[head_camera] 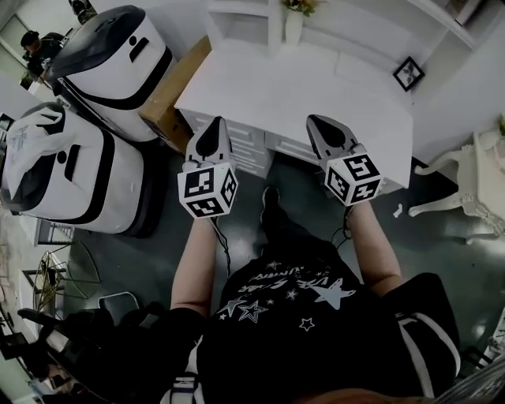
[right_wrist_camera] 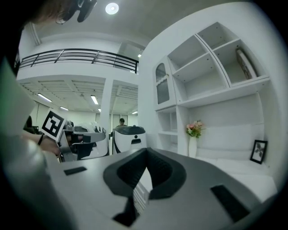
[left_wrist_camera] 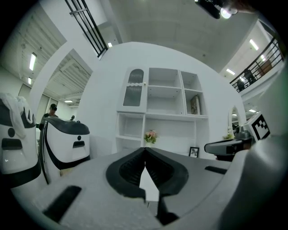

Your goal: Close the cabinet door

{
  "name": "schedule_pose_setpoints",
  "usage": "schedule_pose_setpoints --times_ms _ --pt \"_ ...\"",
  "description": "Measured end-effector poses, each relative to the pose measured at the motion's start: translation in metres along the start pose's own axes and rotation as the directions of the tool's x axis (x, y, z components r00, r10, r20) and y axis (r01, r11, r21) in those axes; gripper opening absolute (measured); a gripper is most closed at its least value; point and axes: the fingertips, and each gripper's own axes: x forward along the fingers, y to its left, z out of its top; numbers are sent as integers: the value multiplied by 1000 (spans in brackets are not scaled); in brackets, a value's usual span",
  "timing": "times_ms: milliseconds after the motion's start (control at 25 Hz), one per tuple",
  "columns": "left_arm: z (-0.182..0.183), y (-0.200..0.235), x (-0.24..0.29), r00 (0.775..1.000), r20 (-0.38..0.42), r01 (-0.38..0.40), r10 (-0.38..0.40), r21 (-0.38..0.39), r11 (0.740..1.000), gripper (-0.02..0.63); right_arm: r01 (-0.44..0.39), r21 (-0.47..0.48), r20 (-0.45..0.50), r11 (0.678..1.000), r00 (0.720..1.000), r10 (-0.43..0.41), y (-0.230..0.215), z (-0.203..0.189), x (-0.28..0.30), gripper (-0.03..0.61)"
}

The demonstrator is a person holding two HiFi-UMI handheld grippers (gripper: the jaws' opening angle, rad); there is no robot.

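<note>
Ahead, desk edge below cabinet door

White desk noted against the wall, carrying a vase of pink flowers at its back and a black-framed picture toward its right end. A cardboard box sits just beside the desk's left edge, between it and the upper of two white-and-black machines. An ornate white furniture piece stands on the dark floor at right.

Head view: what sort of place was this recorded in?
Probably a staged home-office corner inside a large lab or hall. There is a white desk and a shelf unit with a flower vase, but bulky white-and-black machines stand beside it, and a railed mezzanine runs overhead.
</note>
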Motion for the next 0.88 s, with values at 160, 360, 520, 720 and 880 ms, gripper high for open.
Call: schedule_pose_setpoints --times_ms 160,360,520,720,880 --pt "-24 -15 -16 998 -52 22 -23 -13 1000 9 19 -5 -50 1000 999 -19 5 -17 -20 5" --pt "-49 -27 -32 994 -98 48 -49 -12 999 9 60 -2 -74 998 995 -60 -4 -27 -35 5" --pt "-68 -33 -46 989 -137 56 -52 24 998 9 69 -4 -98 998 993 -69 -14 -36 -48 5" --pt "-79 -60 -62 985 -166 69 -54 85 994 9 52 13 -119 999 992 -50 -23 -50 -76 5" --pt "-86 -91 -70 984 -172 61 -47 74 995 9 35 18 -128 999 991 -33 -34 -60 -101 5"
